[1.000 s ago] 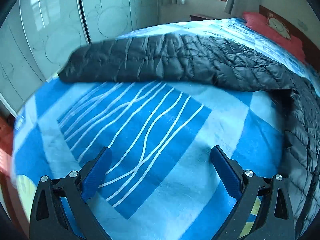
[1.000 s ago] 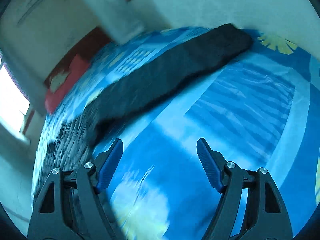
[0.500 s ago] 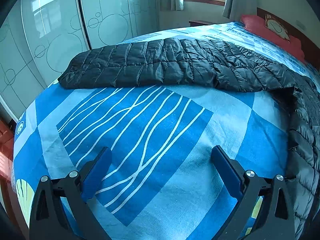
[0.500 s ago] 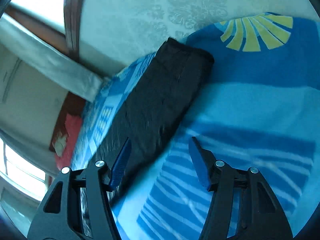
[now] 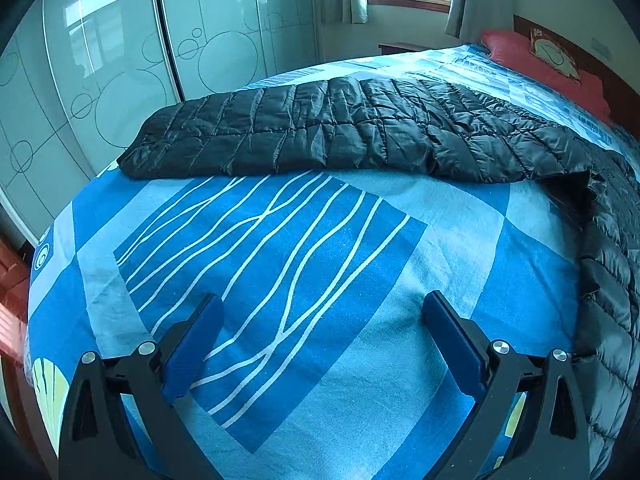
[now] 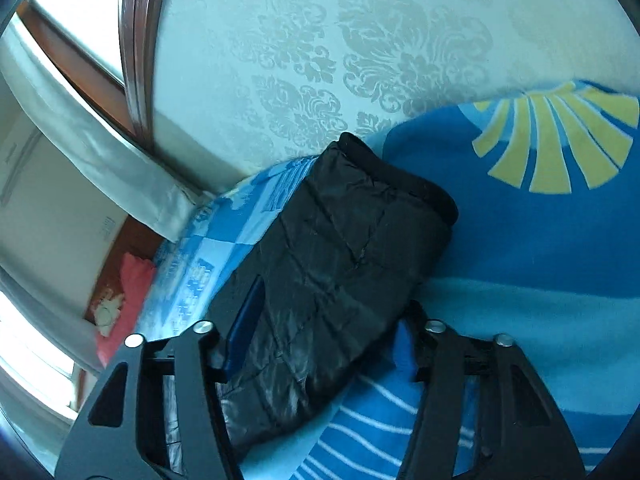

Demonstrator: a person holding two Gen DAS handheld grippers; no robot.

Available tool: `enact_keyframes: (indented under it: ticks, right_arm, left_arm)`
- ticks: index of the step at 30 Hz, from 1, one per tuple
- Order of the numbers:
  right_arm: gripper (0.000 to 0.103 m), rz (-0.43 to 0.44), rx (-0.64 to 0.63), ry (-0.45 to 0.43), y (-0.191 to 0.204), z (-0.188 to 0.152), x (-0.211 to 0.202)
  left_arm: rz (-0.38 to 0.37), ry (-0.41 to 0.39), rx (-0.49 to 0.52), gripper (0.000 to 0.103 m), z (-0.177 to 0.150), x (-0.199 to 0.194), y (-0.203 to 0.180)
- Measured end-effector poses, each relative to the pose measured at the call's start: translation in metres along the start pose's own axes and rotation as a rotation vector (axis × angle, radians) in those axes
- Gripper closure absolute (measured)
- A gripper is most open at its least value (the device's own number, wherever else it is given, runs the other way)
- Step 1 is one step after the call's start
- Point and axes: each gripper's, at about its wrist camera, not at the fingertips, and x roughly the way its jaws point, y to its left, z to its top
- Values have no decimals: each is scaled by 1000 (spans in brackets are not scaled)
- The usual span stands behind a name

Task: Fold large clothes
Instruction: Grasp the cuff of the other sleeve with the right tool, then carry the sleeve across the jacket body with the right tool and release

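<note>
A black quilted down jacket [image 5: 360, 136] lies spread on the bed, one sleeve stretched to the left and its body running down the right edge of the left wrist view. My left gripper [image 5: 322, 314] is open and empty over the blue sheet, well short of the jacket. In the right wrist view the sleeve [image 6: 340, 272] passes between the fingers of my right gripper [image 6: 334, 308], which straddle it with jaws apart. The right finger is partly hidden behind the sleeve's edge.
The bed [image 5: 280, 260] has a blue sheet with white wavy lines and a yellow sun print [image 6: 560, 144]. A red pillow [image 5: 540, 60] lies at the headboard. Glass wardrobe doors [image 5: 100, 80] stand left of the bed. A patterned wall [image 6: 360, 40] stands behind the sleeve's cuff.
My right gripper swung along the sleeve toward its cuff, came down over it and now straddles it. My left gripper has hardly moved.
</note>
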Motion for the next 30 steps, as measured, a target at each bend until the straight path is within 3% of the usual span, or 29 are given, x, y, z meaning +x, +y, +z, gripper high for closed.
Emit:
enact_keyframes:
  ticks: [3, 7, 14, 17, 22, 30]
  right_arm:
    - [94, 0, 63, 15, -10, 5, 5]
    - [98, 4, -58, -30, 24, 4, -13]
    - [98, 173, -305, -58, 141, -35, -55]
    - [98, 246, -449, -19, 204, -80, -64]
    - [98, 340, -675, 87, 304, -191, -61]
    - [98, 444, -895, 282, 404, -368, -65]
  left_arm:
    - [4, 1, 2, 4, 0, 1, -1]
    - [2, 0, 0, 4, 0, 1, 0]
    - [2, -3, -1, 4, 0, 2, 0]
    - [0, -5, -3, 4, 0, 2, 0]
    - [-4, -9, -5, 4, -1, 2, 2]
    - [-5, -17, -7, 4, -2, 1, 2]
